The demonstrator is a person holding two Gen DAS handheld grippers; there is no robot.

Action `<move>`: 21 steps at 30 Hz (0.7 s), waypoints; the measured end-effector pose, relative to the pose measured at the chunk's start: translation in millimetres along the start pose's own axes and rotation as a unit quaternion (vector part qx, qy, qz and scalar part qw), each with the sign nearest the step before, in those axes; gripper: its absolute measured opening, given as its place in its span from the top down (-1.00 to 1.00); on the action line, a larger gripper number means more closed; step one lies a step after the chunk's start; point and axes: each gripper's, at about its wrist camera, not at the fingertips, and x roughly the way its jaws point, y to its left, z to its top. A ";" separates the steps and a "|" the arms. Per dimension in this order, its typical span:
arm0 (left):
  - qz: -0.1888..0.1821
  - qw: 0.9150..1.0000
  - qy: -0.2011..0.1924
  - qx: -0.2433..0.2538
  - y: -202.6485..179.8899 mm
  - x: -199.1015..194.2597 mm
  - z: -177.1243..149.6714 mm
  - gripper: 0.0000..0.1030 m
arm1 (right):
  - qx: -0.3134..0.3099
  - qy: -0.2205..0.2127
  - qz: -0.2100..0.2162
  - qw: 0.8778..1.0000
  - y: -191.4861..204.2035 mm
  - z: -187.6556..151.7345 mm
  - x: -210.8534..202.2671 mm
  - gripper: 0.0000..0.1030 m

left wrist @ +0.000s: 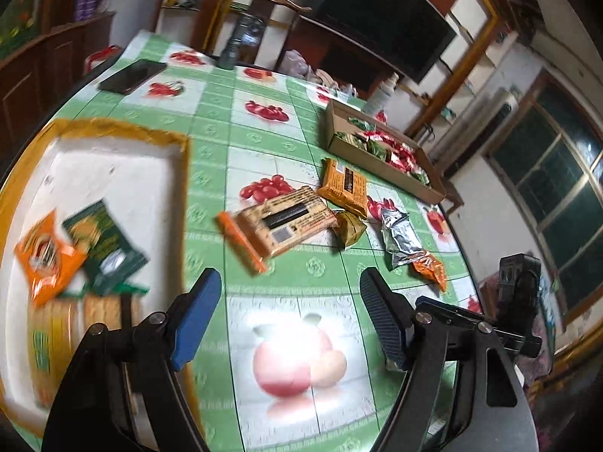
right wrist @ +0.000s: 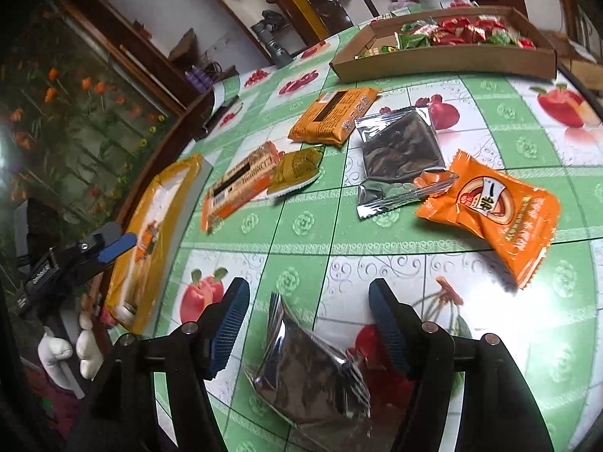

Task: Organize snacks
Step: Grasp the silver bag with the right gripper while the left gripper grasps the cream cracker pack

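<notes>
A round table point(right wrist: 377, 233) in a green checked, fruit-printed cloth is filling both views. Near its edge a white tray with a yellow rim point(left wrist: 124, 135) is holding an orange snack packet point(left wrist: 47, 256), a dark green packet point(left wrist: 103, 241) partly overlapping it, and yellowish packs point(left wrist: 75, 324) blurred in the foreground. At the far side a long shallow cardboard box point(right wrist: 444, 64) is lying, filled with small red and green wrapped sweets point(right wrist: 459, 32).

Loose snacks are lying on the cloth between the two containers: two orange biscuit packs point(right wrist: 333, 115), point(right wrist: 241, 184), a small yellow packet point(right wrist: 297, 167), a silver foil pouch point(right wrist: 399, 147) and an orange round-logo packet point(right wrist: 497, 211).

The left gripper point(left wrist: 290, 301) is hovering spread wide and holding nothing, beside the tray. The right gripper point(right wrist: 309, 316) is standing wide apart over another silver foil pouch point(right wrist: 312, 373), which is lying between its fingers, not touching them.
</notes>
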 end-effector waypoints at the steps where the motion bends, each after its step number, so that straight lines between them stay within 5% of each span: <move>1: 0.003 1.000 0.003 0.007 -1.2 4.5 2.7 -0.47 | 0.005 -0.001 0.006 1.000 -3.0 0.5 1.8 -0.32; 10: 0.033 0.997 0.041 0.063 -14.2 81.3 45.6 -0.47 | 0.035 -0.014 0.062 0.997 -23.1 -3.5 6.7 -0.34; 21: 0.028 0.994 0.101 0.031 -3.3 142.4 64.6 -0.47 | 0.034 -0.016 0.085 0.996 -25.6 -4.2 8.9 -0.43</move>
